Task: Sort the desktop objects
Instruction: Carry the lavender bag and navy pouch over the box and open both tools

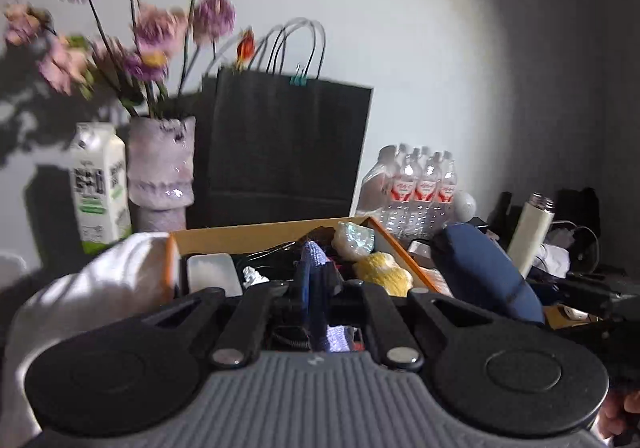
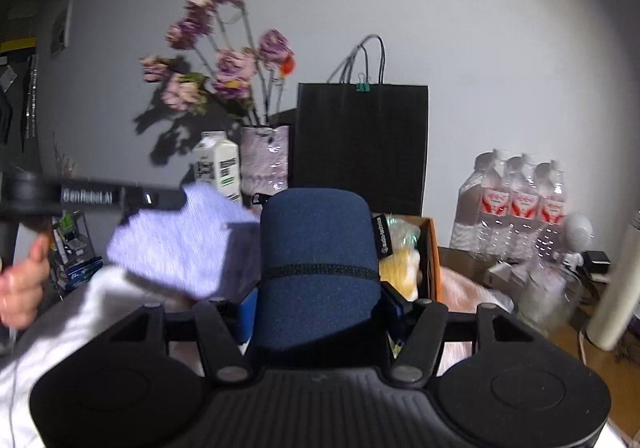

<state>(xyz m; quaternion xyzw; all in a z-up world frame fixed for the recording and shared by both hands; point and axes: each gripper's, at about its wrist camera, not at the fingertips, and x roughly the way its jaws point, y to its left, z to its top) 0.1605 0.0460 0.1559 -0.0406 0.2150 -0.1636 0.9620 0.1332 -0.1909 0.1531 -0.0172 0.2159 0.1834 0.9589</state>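
Note:
My left gripper is shut on a lavender knitted cloth and holds it above the orange cardboard box. The same cloth shows in the right wrist view, hanging from the left gripper's end. My right gripper is shut on a dark blue zippered case, held upright in front of the box. The case also shows in the left wrist view. The box holds a yellow knitted item, a pale shiny item and a white case.
At the back wall stand a milk carton, a vase of purple flowers, a black paper bag and a pack of water bottles. A white cloth lies left. A cream bottle and cables clutter the right.

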